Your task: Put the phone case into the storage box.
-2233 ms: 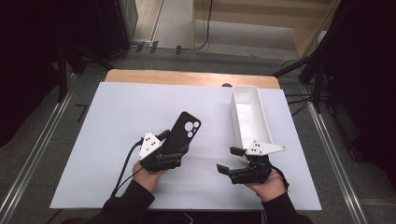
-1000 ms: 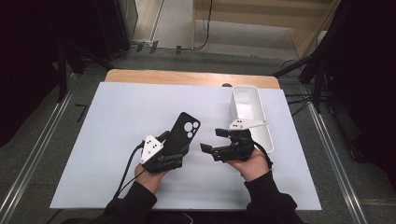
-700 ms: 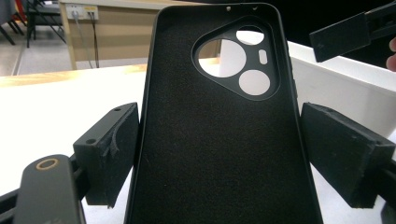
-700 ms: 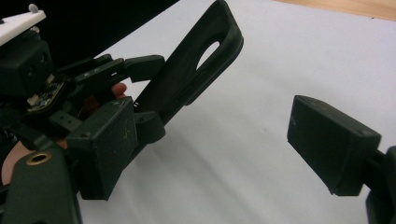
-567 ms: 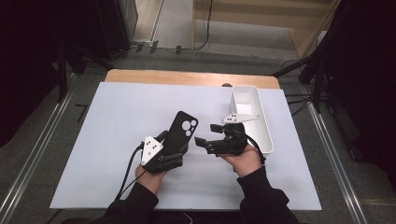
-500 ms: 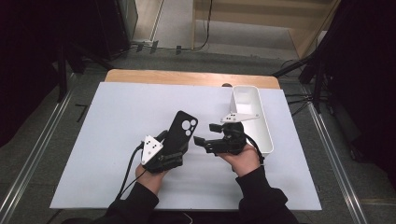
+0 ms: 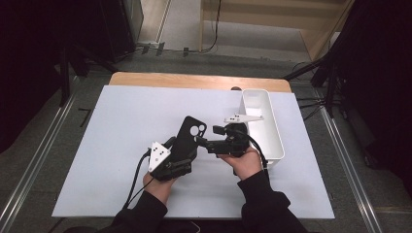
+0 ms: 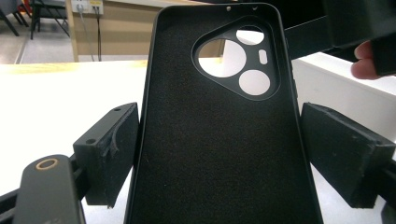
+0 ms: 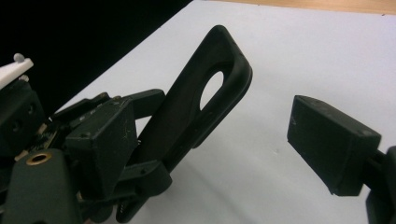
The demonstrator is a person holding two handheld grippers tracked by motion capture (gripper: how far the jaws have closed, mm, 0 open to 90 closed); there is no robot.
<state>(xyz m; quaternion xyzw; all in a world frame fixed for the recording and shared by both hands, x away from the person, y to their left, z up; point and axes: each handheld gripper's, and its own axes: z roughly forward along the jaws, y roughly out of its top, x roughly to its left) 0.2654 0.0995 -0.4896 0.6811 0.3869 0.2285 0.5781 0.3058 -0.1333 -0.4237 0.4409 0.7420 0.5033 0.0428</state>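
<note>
Black phone case (image 7: 188,141) pinched by its lower sides between the pads of the left gripper (image 8: 219,154), camera cutout end tilted up above the white table (image 7: 121,121). Right gripper (image 9: 205,135) spread wide, jaws reaching around the case's upper end, beside the white bin (image 7: 265,126).

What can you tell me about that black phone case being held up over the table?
The black phone case is empty and looks like soft matte rubber with a fuzzy inner lining. Near its top is a rounded triangular camera opening with three round holes and a small slot. The left hand-held gripper clamps its lower sides, tilting it above the white table. The right hand-held gripper is open beside it.
</note>
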